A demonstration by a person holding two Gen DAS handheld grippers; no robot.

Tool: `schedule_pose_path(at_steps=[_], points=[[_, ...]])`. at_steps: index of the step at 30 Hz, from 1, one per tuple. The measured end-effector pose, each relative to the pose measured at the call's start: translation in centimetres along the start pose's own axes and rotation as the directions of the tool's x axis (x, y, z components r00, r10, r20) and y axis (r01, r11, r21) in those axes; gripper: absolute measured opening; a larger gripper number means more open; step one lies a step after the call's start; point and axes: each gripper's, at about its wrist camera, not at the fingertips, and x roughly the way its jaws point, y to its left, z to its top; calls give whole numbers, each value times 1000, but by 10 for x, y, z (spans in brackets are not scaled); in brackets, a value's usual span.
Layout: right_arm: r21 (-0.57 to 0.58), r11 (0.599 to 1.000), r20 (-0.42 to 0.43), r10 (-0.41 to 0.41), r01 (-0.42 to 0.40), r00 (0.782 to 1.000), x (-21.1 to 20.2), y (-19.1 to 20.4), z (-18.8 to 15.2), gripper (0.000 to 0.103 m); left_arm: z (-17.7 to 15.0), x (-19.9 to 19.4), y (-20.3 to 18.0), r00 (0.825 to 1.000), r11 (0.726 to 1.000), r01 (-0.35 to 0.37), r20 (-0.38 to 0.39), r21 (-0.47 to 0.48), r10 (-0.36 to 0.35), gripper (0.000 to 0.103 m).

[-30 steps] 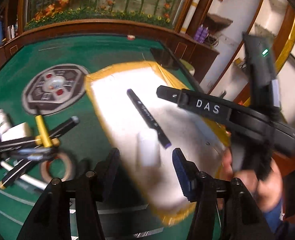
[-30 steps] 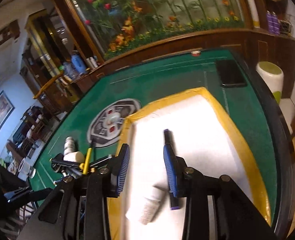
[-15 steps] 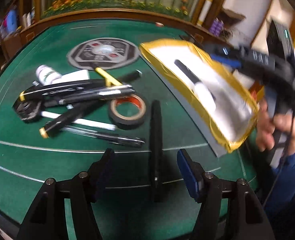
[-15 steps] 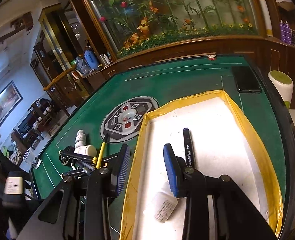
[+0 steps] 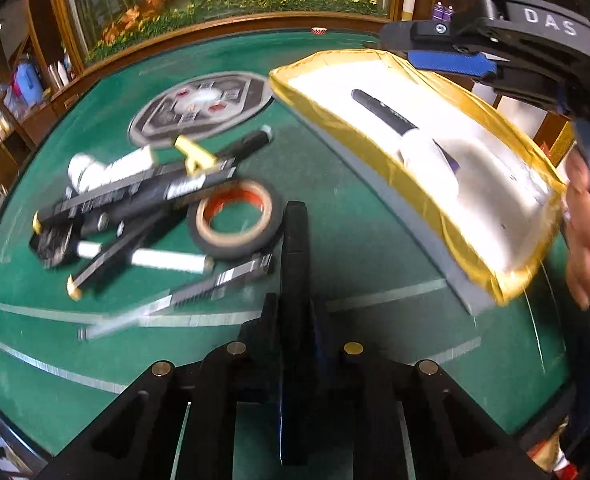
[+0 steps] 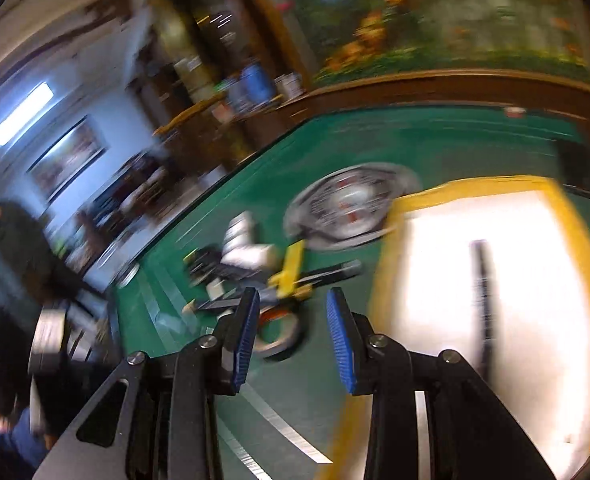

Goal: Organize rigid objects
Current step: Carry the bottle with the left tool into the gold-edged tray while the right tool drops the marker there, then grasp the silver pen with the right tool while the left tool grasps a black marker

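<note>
My left gripper [image 5: 295, 308] is shut on a black marker [image 5: 296, 240] that points away along the green felt table [image 5: 355, 232]. To its left lies a pile of pens and markers [image 5: 143, 196] with a tape roll [image 5: 235, 220] and a white bottle [image 5: 91, 168]. A yellow-rimmed white tray [image 5: 423, 192] at the right holds a black pen [image 5: 383, 114] and a white bottle [image 5: 427, 160]. My right gripper [image 6: 295, 340] is open and empty over the felt, between the pile [image 6: 255, 268] and the tray [image 6: 391, 248]. Its view is blurred.
A round grey emblem [image 5: 203, 104] marks the table's middle. A wooden rail [image 5: 215, 26] and a planter of flowers edge the far side. A hand [image 5: 587, 240] holds the right gripper's handle beside the tray. A person [image 6: 15, 248] stands at the far left of the right wrist view.
My left gripper has shut on the black marker that lay between its open fingers. The right gripper has swung left off the tray toward the pile, still open.
</note>
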Motion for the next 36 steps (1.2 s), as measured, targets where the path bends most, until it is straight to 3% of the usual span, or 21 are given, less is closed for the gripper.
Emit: schedule_pose_path(at_steps=[4, 7, 12, 14, 17, 22, 27, 30, 31, 34, 36], points=[[-116, 989, -154, 68, -86, 986, 34, 47, -9, 34, -33, -22, 28, 999, 999, -50, 13, -18, 50, 15], [-181, 983, -256, -28, -19, 966, 72, 71, -9, 34, -54, -36, 76, 997, 986, -77, 14, -151, 80, 17], [-198, 980, -322, -51, -15, 946, 117, 90, -1, 34, -63, -41, 137, 991, 935, -123, 1, -331, 130, 15], [-196, 980, -324, -32, -34, 946, 121, 97, -1, 34, -65, -42, 147, 992, 923, -117, 9, -366, 129, 15], [-258, 965, -290, -131, 54, 948, 130, 109, -3, 34, -66, -42, 148, 990, 920, -122, 15, -372, 137, 15], [-293, 952, -324, -184, 87, 928, 141, 106, -11, 34, -67, -41, 147, 987, 918, -138, 20, -372, 157, 15], [-381, 914, -299, -266, 141, 916, 156, 115, -16, 35, -62, -39, 146, 985, 921, -152, 21, -358, 171, 15], [-382, 914, -295, -257, 132, 920, 158, 111, -15, 35, -59, -38, 147, 986, 920, -147, 20, -364, 166, 15], [-378, 917, -296, -254, 132, 921, 156, 110, -14, 33, -59, -38, 148, 986, 919, -145, 21, -367, 164, 15], [-362, 924, -303, -239, 121, 923, 153, 108, -15, 10, -57, -36, 148, 985, 920, -151, 21, -362, 171, 16], [-342, 932, -306, -231, 119, 924, 152, 107, -18, 8, -56, -35, 148, 984, 919, -160, 21, -360, 179, 16]])
